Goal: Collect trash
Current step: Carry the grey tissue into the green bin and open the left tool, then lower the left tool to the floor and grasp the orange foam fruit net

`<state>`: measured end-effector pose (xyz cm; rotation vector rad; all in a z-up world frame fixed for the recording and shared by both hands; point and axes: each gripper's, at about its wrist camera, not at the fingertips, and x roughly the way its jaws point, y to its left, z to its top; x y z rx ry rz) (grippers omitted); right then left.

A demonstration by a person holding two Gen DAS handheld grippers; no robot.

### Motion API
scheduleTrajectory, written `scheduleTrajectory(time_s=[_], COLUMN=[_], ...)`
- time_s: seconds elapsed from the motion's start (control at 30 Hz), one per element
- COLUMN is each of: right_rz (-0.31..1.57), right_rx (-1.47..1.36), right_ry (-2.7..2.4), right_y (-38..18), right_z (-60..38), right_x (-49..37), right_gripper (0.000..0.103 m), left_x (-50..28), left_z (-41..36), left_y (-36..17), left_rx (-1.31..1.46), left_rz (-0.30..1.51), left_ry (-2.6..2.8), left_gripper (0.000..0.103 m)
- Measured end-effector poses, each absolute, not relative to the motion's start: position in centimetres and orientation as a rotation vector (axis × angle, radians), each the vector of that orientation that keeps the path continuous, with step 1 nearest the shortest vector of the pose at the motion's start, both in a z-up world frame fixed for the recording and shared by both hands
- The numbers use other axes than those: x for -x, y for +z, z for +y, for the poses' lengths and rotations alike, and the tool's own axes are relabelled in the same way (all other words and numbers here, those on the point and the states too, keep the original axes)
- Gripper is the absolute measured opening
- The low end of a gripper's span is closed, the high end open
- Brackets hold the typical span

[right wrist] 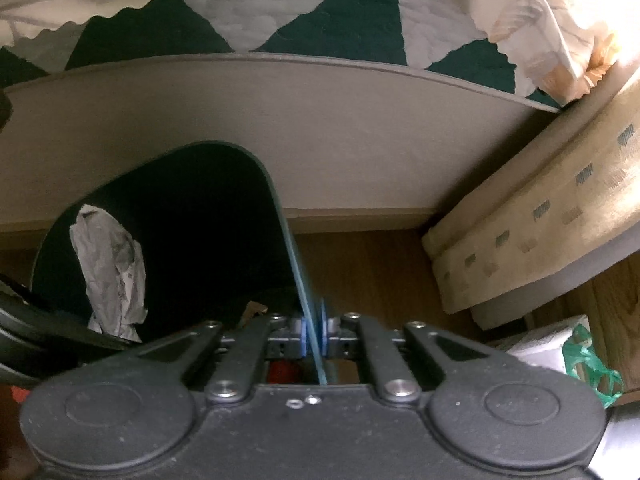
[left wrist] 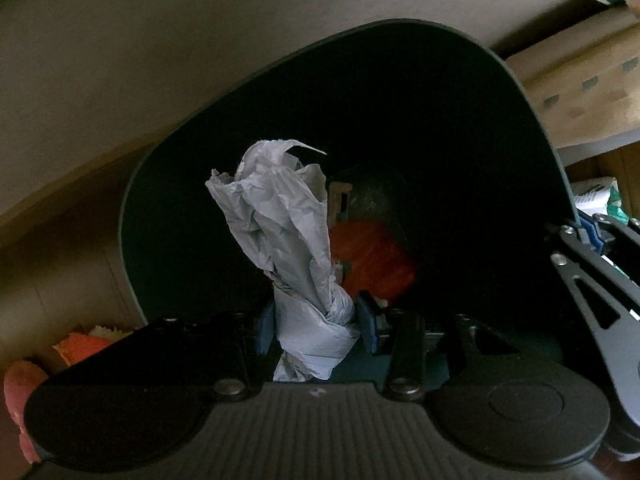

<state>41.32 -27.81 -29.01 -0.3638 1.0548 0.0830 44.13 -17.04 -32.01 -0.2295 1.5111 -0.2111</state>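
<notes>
My right hand-held gripper (right wrist: 314, 336) pinches the bin (left wrist: 532, 120) rim to steady it while my left hand-held gripper (left wrist: 316, 326) clamps the crumpled paper (left wrist: 280, 220) over its mouth, ready to drop.

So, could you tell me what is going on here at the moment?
A person is collecting trash with two tools. The left hand-held gripper is shut on a crumpled grey plastic bag and holds it in the mouth of a dark bin. The right hand-held gripper is clamped on the bin's thin rim. The bag is not yet released. Some orange rubbish already lies deeper in the bin.
</notes>
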Motion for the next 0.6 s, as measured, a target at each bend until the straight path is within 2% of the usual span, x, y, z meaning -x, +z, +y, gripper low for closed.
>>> scheduleTrajectory(time_s=[0.13,0.2,0.27,0.6], right_rz=[1.066,1.072,1.079,1.119], right_rx=[0.346,0.342,0.345,0.456], right_ry=[0.076,0.080,0.083,0.200], right_y=[-28.9,-28.9,-28.9,-28.9], right_z=[-28.1,-28.1,-28.2,-26.9], right_x=[-41.5,-41.6,-41.7,-41.2], right_gripper=[0.006,0.006,0.006,0.007], left_x=[-44.8,-44.8,-44.9,-42.3], left_z=[-17.3,-16.9,-16.5,-13.8], left_y=[-32.4,-31.9,-31.3,-26.9], left_rx=[0.242,0.241,0.242,0.232], left_rz=[1.510,1.496,1.473,1.397], left_ry=[-0.219,-0.228,-0.237,-0.263], left_gripper=[0.043,0.061,0.067,0.067])
